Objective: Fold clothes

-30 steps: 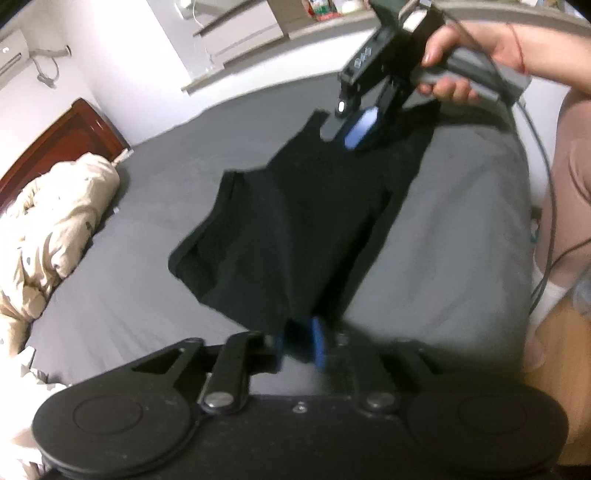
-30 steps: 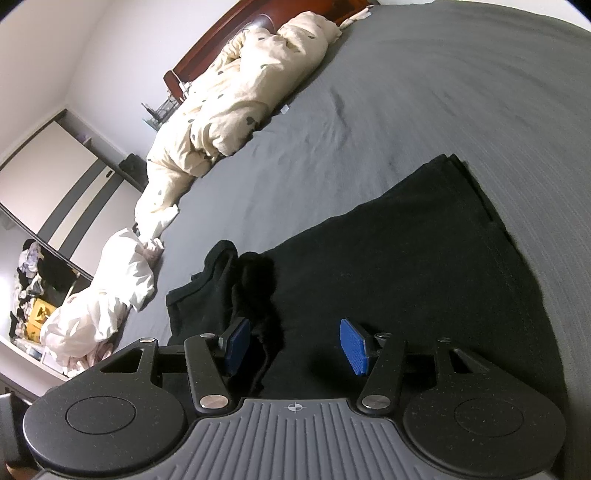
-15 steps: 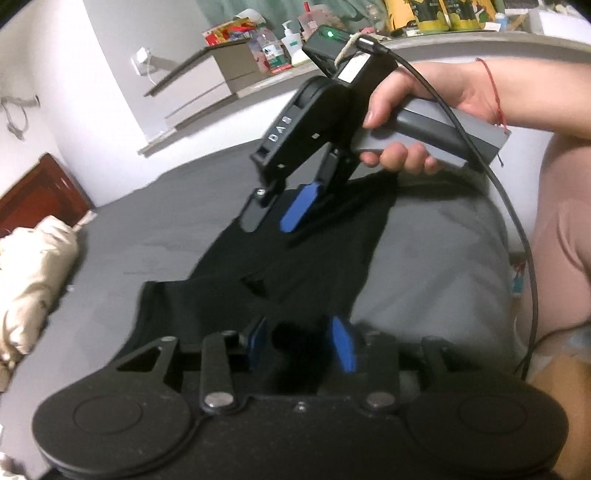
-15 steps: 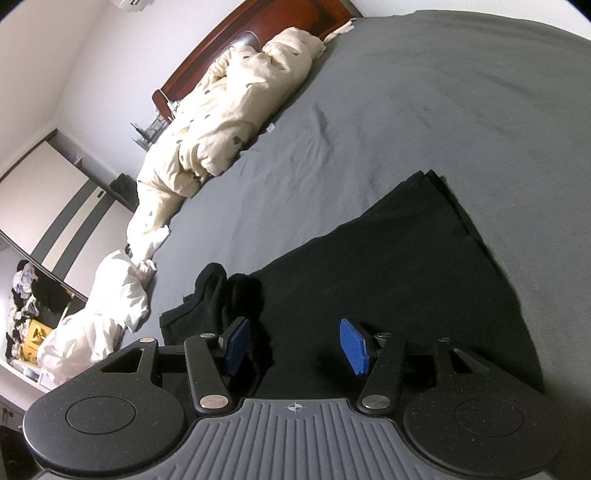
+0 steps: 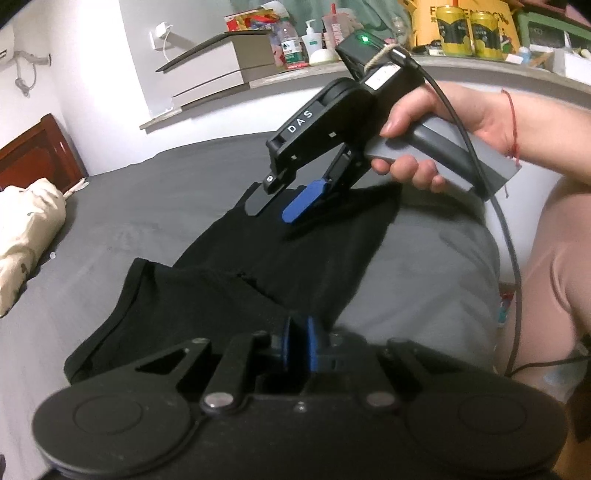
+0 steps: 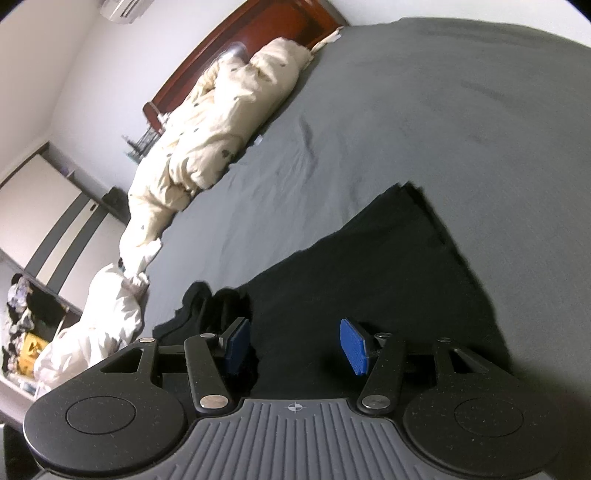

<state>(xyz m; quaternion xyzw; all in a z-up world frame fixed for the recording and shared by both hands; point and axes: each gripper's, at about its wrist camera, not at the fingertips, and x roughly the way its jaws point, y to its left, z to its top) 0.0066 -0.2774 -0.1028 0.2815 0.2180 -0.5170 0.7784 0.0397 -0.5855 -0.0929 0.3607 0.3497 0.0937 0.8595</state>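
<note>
A black garment lies spread on the grey bed sheet. At the bottom of the left wrist view, my left gripper is closing, and its blue pads pinch the garment's near edge. Farther along the same cloth, a hand holds my right gripper, which is tilted down with its jaws apart and its tips resting on the fabric. In the right wrist view that gripper stands open over the black garment, with nothing pressed between its pads. A bunched part of the cloth lies by its left pad.
A cream duvet lies along the wooden headboard. A heap of white clothes sits at the bed's edge. A cluttered shelf runs along the wall. The person's leg stands beside the bed at the right.
My left gripper has come closer to the right gripper along the garment, and its pads went from apart to pinched on the cloth. The right gripper has stayed open in place.
</note>
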